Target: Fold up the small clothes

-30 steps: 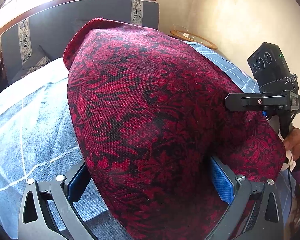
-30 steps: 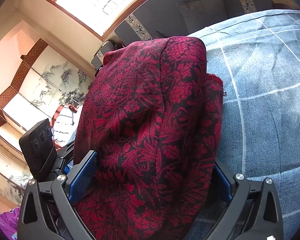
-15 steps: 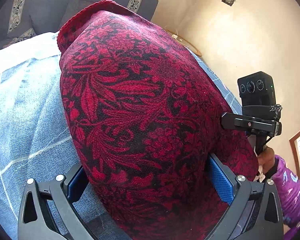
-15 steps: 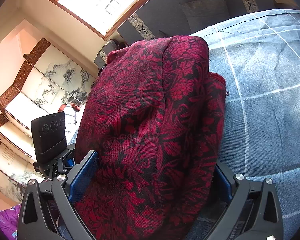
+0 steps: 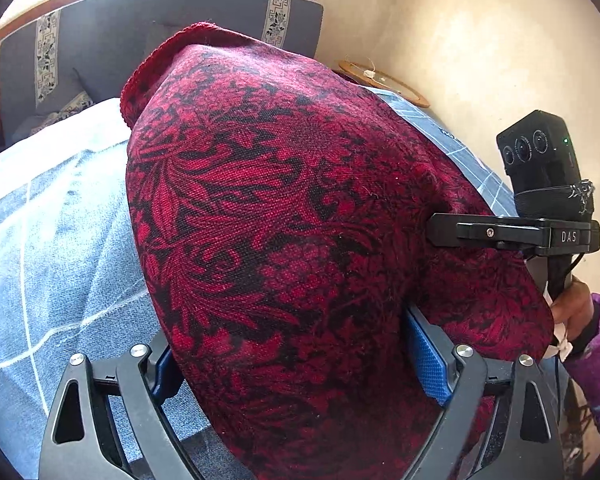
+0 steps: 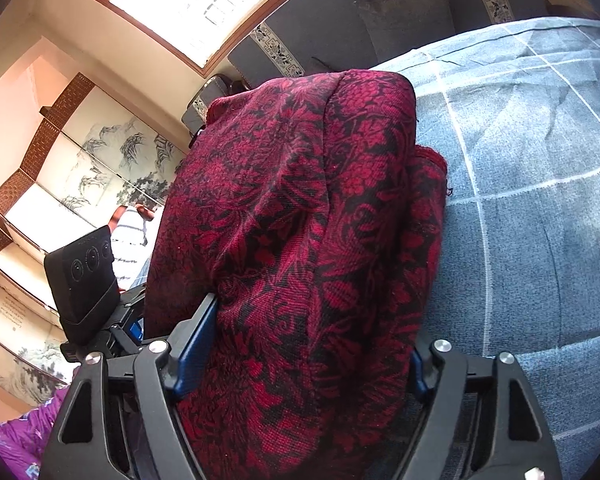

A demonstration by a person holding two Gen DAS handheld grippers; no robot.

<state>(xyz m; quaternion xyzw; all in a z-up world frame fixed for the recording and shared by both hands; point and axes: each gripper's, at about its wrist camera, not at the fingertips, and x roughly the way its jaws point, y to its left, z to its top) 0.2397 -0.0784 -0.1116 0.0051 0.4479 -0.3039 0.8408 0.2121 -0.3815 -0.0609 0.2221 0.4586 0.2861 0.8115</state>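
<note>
A red and black patterned knit garment (image 5: 284,216) hangs lifted above the bed. It fills the middle of the left wrist view and of the right wrist view (image 6: 300,220). My left gripper (image 5: 296,360) is shut on one part of the garment, cloth draped over its blue pads (image 5: 428,360). My right gripper (image 6: 300,344) is shut on another part, folded in several layers. The right gripper's camera unit (image 5: 540,160) shows at the right of the left view. The left gripper's camera (image 6: 84,276) shows at the left of the right view.
A blue checked bedspread (image 5: 52,240) lies below, also in the right wrist view (image 6: 520,200). A dark grey headboard (image 5: 100,40) stands behind it. A round wooden table (image 5: 380,76) is by the wall. A painted folding screen (image 6: 60,184) stands on the left.
The left gripper's view has tilted back up, showing the headboard and window again. The garment stays held up in both grippers, and the right gripper's pads have drawn closer around the cloth.
</note>
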